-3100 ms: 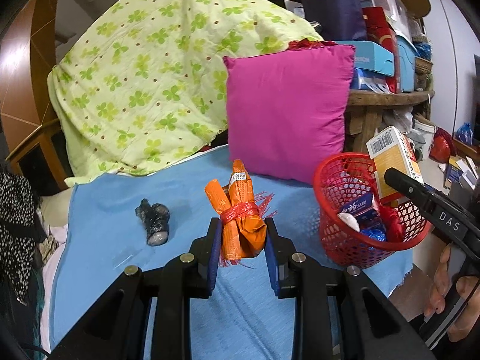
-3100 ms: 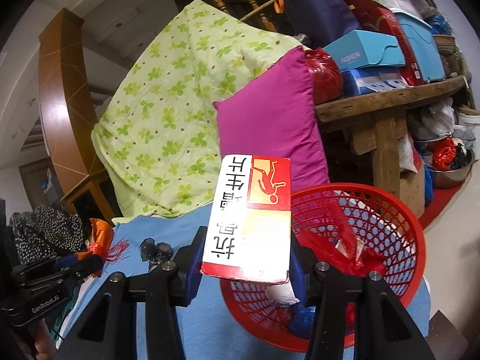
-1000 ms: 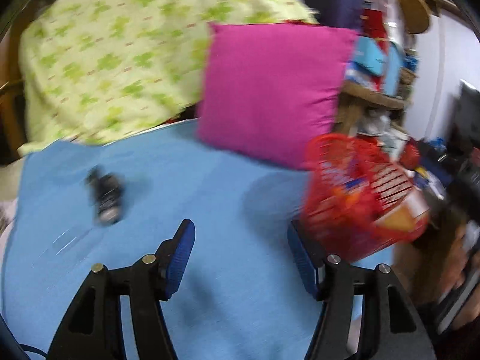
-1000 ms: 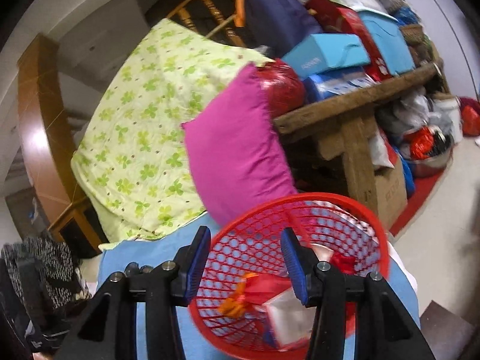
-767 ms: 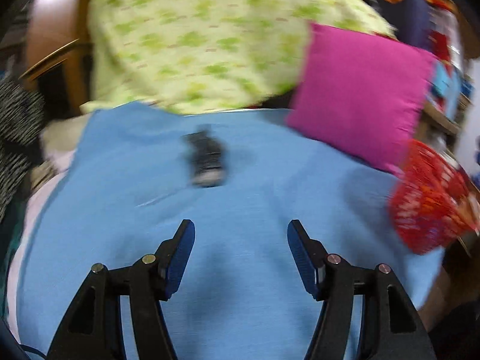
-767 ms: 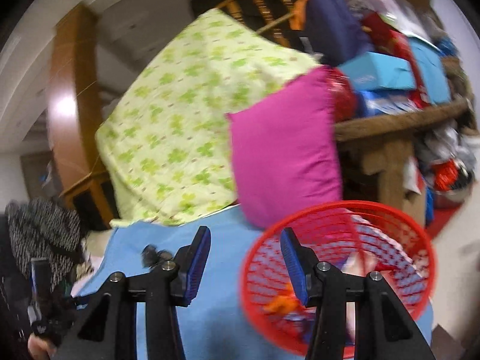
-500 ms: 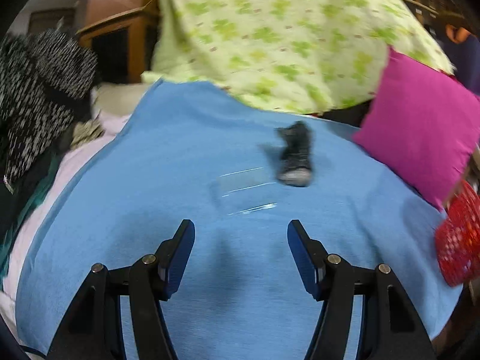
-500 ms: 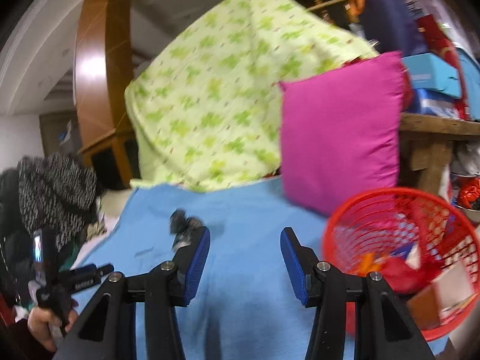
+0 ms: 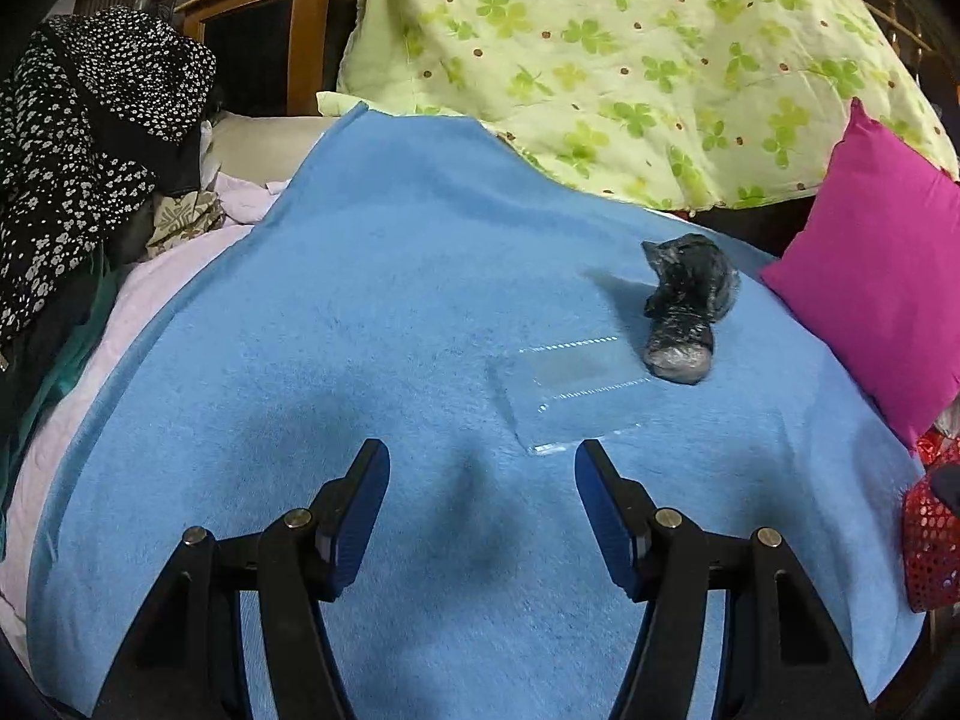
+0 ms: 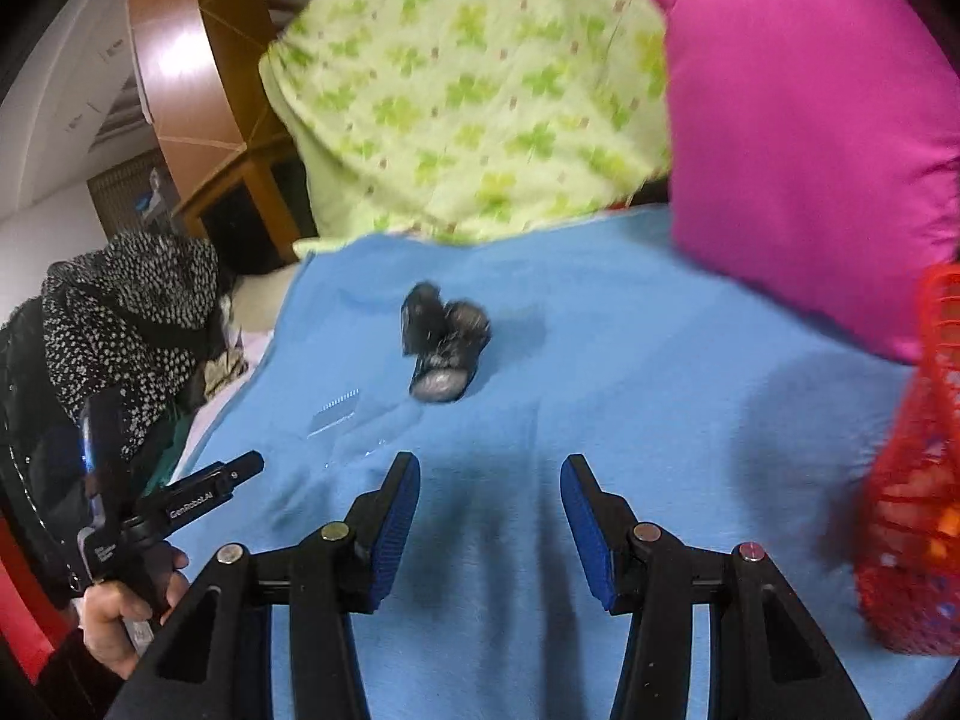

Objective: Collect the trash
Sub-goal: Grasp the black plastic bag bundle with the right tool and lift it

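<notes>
Box, orange wrapper gone; left gripper (image 9: 477,468), right gripper (image 10: 489,483) empty.

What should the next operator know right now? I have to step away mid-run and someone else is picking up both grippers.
Left gripper: open, empty, over the blue blanket, just short of the clear plastic wrapper.
Right gripper: open, empty, aimed at the dark crumpled bag.
The red basket sits at the blanket's right edge, below the pink pillow, with trash already inside.
Done: some items are in the basket.
Left: the dark crumpled bag and the flat clear wrapper beside it both lie on the blanket; each needs picking up and dropping in the basket.
</notes>
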{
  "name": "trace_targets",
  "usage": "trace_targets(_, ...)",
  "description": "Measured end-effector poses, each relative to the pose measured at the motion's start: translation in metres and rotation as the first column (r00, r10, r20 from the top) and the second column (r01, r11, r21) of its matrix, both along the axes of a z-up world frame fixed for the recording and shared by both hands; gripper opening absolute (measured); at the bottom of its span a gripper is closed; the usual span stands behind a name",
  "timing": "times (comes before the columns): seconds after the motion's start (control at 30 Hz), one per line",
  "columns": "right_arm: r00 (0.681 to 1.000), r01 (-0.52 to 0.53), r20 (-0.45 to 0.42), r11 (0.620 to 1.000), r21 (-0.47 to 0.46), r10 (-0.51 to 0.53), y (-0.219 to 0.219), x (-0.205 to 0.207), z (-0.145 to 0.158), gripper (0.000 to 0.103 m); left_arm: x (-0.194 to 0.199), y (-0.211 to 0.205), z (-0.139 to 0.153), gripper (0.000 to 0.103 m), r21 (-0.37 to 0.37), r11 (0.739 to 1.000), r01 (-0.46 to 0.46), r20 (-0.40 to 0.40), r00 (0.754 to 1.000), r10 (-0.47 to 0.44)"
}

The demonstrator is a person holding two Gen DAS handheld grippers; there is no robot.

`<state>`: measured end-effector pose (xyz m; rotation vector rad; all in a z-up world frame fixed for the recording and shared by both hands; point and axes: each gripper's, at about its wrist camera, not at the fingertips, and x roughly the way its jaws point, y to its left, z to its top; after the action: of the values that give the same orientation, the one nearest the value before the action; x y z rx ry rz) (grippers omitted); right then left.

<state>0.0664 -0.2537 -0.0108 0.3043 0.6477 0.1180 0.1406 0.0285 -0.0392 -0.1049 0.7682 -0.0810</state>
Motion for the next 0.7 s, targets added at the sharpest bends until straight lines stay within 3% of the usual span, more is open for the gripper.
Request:
trace_targets(0.27,0.991,-0.060,-0.117,0.996,0.066,0.067,0.018,0.109,-0.019,0.053,0.019,0.008,-0.008,0.065,-0.046,0.999,0.011,-0.034,0.999,-0.012)
trace_targets(0.4,0.985,-0.052,-0.160,0.993,0.103,0.068,0.032,0.164,-0.027,0.053,0.027,0.015,-0.007,0.065,-0.067,0.997,0.027,-0.020,0.999,-0.029)
trace_targets(0.57,0.968,0.001,-0.250,0.987,0.162,0.040,0.042,0.222,-0.052,0.053,0.039,0.021,-0.006,0.065,-0.147,0.987,0.065,-0.004,0.998,-0.066)
trace_targets(0.7,0.947,0.048,-0.322,0.983,0.176,0.011,0.042,0.246,-0.076,0.041,0.048,0.014,-0.006,0.066,-0.137,0.983,0.124,0.041,0.992,-0.119)
